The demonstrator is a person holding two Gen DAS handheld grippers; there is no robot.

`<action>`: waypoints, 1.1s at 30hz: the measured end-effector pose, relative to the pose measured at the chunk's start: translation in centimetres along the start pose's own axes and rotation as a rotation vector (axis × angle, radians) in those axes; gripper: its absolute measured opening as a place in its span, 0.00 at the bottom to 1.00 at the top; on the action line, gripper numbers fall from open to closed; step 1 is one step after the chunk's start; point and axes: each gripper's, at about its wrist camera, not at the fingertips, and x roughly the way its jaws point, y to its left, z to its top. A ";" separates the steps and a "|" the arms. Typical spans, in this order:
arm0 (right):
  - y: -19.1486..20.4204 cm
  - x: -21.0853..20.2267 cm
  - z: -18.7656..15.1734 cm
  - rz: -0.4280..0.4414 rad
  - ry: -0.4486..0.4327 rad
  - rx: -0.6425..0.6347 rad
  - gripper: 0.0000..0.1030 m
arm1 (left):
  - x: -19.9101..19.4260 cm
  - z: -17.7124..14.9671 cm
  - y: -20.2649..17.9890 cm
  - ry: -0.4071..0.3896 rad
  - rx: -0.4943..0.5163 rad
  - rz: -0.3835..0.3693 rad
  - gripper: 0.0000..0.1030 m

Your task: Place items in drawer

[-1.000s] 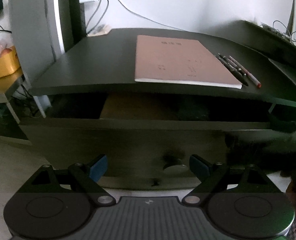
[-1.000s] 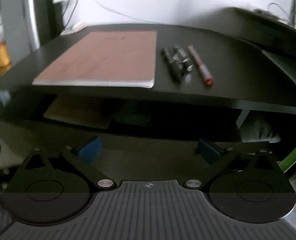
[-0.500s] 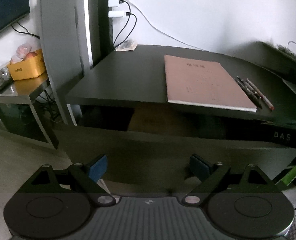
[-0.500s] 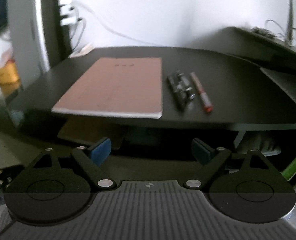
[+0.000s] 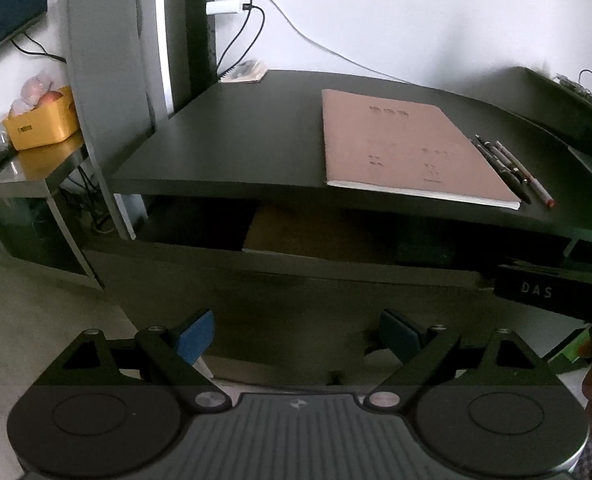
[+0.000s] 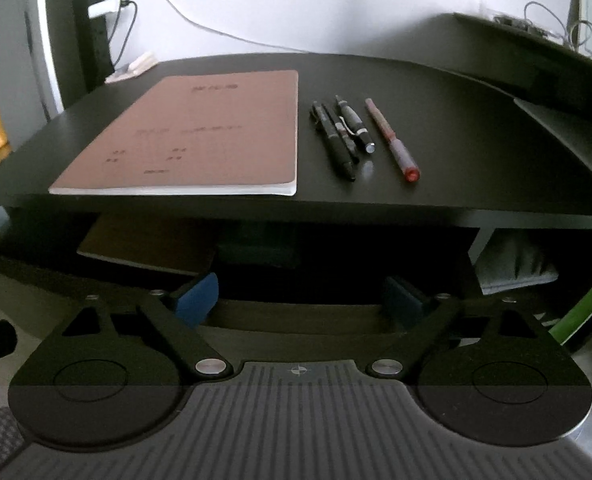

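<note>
The drawer [image 6: 296,320] is standing pulled out under the tabletop [image 6: 476,152] with a brown book-like thing [image 6: 147,248] already lying inside, while the notebook [image 6: 199,136] and the pens [image 6: 344,136] are lying on top, so those appear left to go in. Both the left gripper [image 5: 293,336] and right gripper [image 6: 302,298] are hanging spread and empty before the drawer front, below and short of the notebook and pens.
</note>
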 end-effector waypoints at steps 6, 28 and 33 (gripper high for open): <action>-0.2 0.4 0.5 -0.007 0.024 0.005 0.96 | -0.7 -0.2 -0.3 -0.009 0.001 -0.005 0.87; 0.3 0.1 -2.1 0.128 0.290 -0.027 0.62 | -4.2 -1.0 0.4 -0.055 -0.006 -0.005 0.88; -1.9 -5.1 -0.9 0.167 0.002 0.016 0.70 | -4.0 -0.7 0.7 -0.058 -0.016 0.001 0.88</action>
